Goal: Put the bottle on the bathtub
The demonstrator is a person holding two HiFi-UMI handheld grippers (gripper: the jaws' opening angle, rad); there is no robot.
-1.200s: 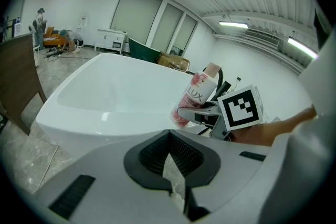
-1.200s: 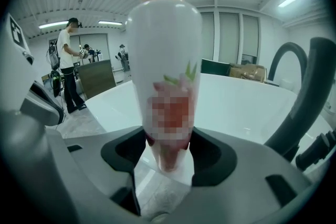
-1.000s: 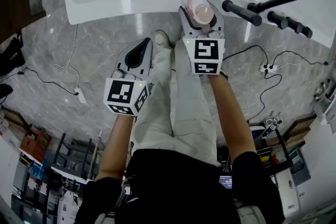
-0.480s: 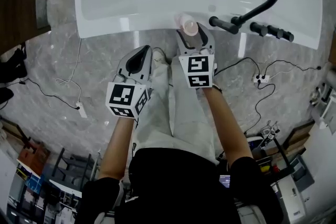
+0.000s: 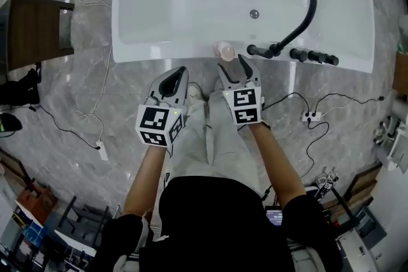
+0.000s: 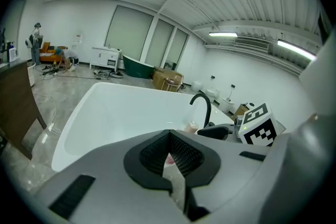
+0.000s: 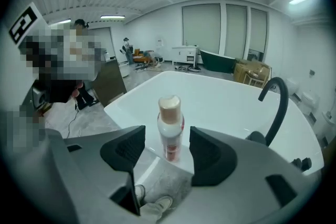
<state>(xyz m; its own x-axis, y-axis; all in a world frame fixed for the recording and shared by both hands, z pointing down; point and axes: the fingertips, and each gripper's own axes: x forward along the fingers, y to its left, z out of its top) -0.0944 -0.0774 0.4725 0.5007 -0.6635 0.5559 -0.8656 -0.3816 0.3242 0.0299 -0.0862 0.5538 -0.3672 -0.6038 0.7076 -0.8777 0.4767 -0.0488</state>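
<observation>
Clearly, the right tool (image 7: pixel 167 150) stands open, not touching the bottle (image 7: pixel 170 126).

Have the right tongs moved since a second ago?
Yes. The right tongs pulled back from the bathtub rim toward the person, leaving the bottle standing on it.

bottle (image 5: pixel 225 51): 1 | bathtub (image 5: pixel 159 54): 1 | black spout (image 5: pixel 299 16): 1 | grippers: 2, left gripper (image 5: pixel 177 76) and right gripper (image 5: pixel 233 68) (one marker cube apiece, so 2 cubes) | floor power strips: 2, left strip (image 5: pixel 102 151), right strip (image 5: pixel 310 116) | dark wooden table (image 5: pixel 35 32): 1
</observation>
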